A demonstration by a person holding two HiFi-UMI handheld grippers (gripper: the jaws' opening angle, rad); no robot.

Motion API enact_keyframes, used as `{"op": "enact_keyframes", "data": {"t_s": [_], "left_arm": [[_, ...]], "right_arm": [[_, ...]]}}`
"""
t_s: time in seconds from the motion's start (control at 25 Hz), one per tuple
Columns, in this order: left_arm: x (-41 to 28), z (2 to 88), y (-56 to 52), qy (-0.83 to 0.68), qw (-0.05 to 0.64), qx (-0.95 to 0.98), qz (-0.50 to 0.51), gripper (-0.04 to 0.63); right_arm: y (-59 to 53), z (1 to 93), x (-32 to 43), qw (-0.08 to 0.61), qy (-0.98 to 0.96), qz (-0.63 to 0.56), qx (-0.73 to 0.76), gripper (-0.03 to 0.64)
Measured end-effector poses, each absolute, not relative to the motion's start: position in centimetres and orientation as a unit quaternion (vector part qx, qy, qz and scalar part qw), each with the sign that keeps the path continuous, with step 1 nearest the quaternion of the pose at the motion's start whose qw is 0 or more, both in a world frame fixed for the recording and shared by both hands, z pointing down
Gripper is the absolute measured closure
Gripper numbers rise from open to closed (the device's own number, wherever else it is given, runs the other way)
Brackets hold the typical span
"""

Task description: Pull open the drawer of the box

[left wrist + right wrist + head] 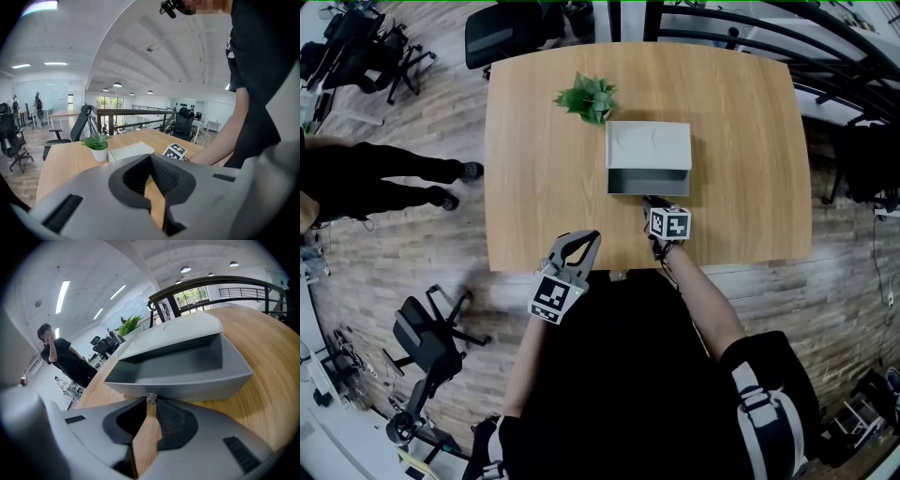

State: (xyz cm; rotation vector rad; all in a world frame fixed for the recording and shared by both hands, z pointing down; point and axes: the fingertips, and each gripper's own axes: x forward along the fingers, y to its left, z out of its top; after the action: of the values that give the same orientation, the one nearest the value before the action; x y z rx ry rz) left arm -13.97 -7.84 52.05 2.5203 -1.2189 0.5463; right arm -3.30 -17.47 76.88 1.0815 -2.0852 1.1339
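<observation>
Pads (171,420), ribbed, pinch the metal knob (151,399) on a boxy grey drawer (187,378).

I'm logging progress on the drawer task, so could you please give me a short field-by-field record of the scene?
Table: wooden, bears a potted plant and a white box
Drawer: grey, pulled out toward the holder, no contents visible
Right gripper: shut on the small knob at the drawer front
Left gripper: shut, nothing between its jaws, over the table's near edge, apart from the box
Bystander: a person in black, left of the table
</observation>
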Motion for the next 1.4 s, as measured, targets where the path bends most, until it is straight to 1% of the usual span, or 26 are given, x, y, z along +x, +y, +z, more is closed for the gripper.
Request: {"op": "enact_keyframes", "data": {"t_s": [1.04, 1.24, 1.4], "left_arm": [[-14.2, 51.3, -5.8, -0.441, 0.138, 0.867, 0.187, 0.572], [-14.3, 51.2, -5.8, -0.451, 0.135, 0.863, 0.184, 0.572], [-13.8, 51.4, -5.5, -0.454, 0.138, 0.86, 0.185, 0.572]], "right_arm": [[-14.3, 77.2, -3.1, 0.288, -0.776, 0.414, 0.377, 0.54], [-14.0, 77.1, -3.2, 0.3, -0.786, 0.4, 0.364, 0.54], [-13.3, 76.8, -3.3, 0.318, -0.807, 0.358, 0.345, 0.538]]}}
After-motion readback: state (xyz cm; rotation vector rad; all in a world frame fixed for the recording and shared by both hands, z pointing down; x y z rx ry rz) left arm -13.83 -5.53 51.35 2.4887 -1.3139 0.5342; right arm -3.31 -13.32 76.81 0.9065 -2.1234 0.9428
